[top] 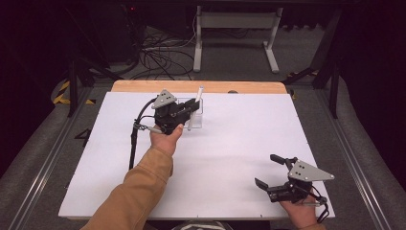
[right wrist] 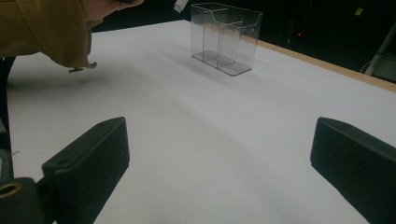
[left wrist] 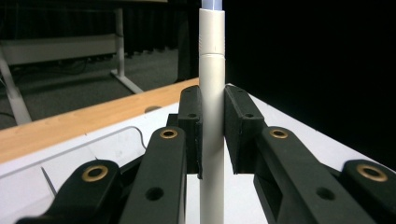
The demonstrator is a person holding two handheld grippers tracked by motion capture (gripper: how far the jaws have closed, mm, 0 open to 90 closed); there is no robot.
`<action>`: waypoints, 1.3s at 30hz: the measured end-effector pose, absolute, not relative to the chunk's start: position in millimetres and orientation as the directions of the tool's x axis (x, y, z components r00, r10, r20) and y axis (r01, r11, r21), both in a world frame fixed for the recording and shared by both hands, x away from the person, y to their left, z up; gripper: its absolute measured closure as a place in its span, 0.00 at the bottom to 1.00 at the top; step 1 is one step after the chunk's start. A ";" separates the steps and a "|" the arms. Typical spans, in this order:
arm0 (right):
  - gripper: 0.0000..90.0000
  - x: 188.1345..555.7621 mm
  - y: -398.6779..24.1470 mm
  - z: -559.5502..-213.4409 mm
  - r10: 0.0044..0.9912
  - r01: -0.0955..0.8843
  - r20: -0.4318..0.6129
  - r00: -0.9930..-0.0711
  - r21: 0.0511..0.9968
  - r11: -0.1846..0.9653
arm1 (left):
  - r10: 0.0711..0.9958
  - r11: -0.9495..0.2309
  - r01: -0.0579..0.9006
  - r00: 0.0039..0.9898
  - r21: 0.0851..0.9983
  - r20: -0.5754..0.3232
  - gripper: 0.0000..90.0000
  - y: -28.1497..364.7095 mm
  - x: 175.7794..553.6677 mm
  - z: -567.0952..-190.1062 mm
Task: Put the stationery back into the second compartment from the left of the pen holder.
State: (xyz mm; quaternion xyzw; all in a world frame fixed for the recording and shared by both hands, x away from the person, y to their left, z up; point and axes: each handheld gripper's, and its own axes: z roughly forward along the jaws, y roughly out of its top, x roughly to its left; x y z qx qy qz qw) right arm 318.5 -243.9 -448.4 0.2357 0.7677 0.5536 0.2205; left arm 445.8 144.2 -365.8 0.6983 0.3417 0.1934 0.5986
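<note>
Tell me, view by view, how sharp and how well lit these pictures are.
High view: white table bright and evenly lit, dark surroundings. Left gripper view: white pen clamped in the left gripper is sharp, background black on the right. Right gripper view: right gripper jaws soft, clear holder fairly crisp, faint shadows.

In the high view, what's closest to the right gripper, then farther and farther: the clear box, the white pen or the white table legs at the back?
From the right gripper:
1. White pen, in the left gripper, over the box's left end.
2. Clear box, behind it; nearly tied.
3. White table legs, far back.
</note>
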 end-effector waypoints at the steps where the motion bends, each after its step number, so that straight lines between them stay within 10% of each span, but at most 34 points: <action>1: 0.06 318.6 -243.8 -448.5 0.606 0.118 -0.077 -0.792 0.954 0.276 | 0.711 -0.055 0.237 0.691 0.970 -0.129 0.87 144.7 447.2 -365.3; 39: 0.06 317.5 -243.4 -449.4 0.590 0.122 -0.067 -0.805 0.954 0.274 | 0.788 -0.030 0.193 0.608 0.981 -0.095 0.87 155.6 498.3 -366.9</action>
